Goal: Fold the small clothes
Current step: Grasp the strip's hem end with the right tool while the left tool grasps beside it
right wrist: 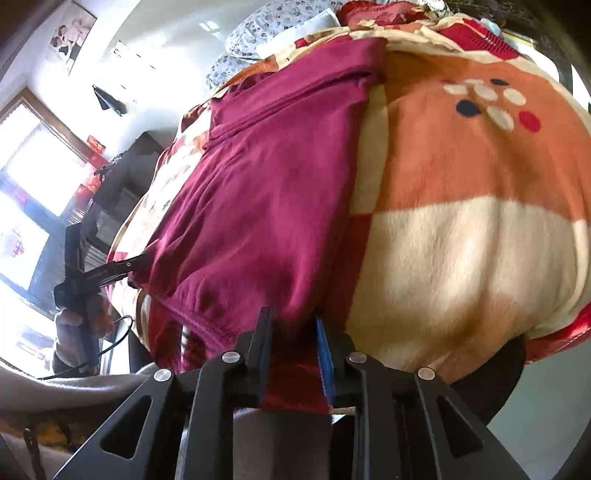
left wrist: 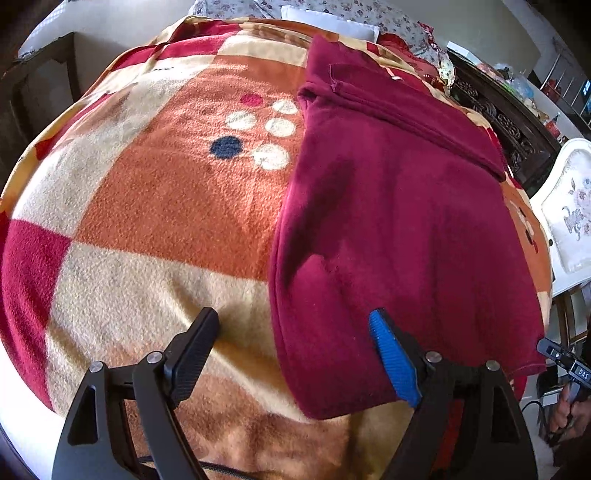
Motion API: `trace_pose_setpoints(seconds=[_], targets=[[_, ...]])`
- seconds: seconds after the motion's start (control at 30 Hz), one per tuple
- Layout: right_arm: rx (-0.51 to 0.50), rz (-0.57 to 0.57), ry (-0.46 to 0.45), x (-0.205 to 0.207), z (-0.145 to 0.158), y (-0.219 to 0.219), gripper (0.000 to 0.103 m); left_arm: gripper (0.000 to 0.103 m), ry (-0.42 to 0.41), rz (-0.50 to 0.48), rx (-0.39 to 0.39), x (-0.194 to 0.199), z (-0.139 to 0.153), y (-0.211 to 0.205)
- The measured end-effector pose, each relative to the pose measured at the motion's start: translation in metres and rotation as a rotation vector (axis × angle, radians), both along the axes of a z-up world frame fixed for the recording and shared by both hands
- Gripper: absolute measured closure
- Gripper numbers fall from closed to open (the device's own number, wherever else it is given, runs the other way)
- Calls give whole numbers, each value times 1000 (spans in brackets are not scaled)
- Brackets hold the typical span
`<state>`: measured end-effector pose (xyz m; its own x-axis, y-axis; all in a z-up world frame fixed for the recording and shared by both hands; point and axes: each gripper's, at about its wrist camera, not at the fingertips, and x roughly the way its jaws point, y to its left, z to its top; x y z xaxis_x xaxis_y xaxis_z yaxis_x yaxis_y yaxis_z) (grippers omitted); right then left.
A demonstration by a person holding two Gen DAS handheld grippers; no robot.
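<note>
A maroon fleece garment lies folded lengthwise on a checked orange, cream and red blanket. My left gripper is open; its jaws straddle the garment's near left edge, and the blue-padded finger rests over the cloth. In the right wrist view the garment runs away from me. My right gripper is nearly closed on the garment's near hem, with maroon cloth between the fingers. The left gripper also shows in the right wrist view, at the garment's left corner.
The blanket covers a bed. Floral pillows lie at the far end. A dark carved cabinet and a white chair stand to the right. A bright window is to the left.
</note>
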<state>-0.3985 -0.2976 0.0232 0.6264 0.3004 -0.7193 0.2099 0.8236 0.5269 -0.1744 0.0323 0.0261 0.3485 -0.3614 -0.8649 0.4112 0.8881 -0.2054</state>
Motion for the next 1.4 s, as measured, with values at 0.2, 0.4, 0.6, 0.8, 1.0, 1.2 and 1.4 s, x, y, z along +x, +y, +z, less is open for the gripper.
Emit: trace_pose_setpoints(seconds=[0.2,0.4,0.6,0.8,1.0,1.2,1.4], targets=[[92,27,-30,0,3,3,62,20,-4,-19,19,-4,4,4],[113,43,-29,7,-5,7,58,20,26,-25,8,-1,-2,7],[151,44,-40,4,-7,1,58,16,12,-56,43,-4,-4,-1],[61,70,-27,10,0,11,62,15,15,-75,72,-3,-6,-5],[-51,119,-51,14,11,20,88,30,-25,-80,132,-4,-5,-16],[6,118,-68,17,9,14,88,67,-51,-130,143,-10,3,-25],[113,91,-173,22,25,-3,90,83,-86,-132,161,-6,15,-28]])
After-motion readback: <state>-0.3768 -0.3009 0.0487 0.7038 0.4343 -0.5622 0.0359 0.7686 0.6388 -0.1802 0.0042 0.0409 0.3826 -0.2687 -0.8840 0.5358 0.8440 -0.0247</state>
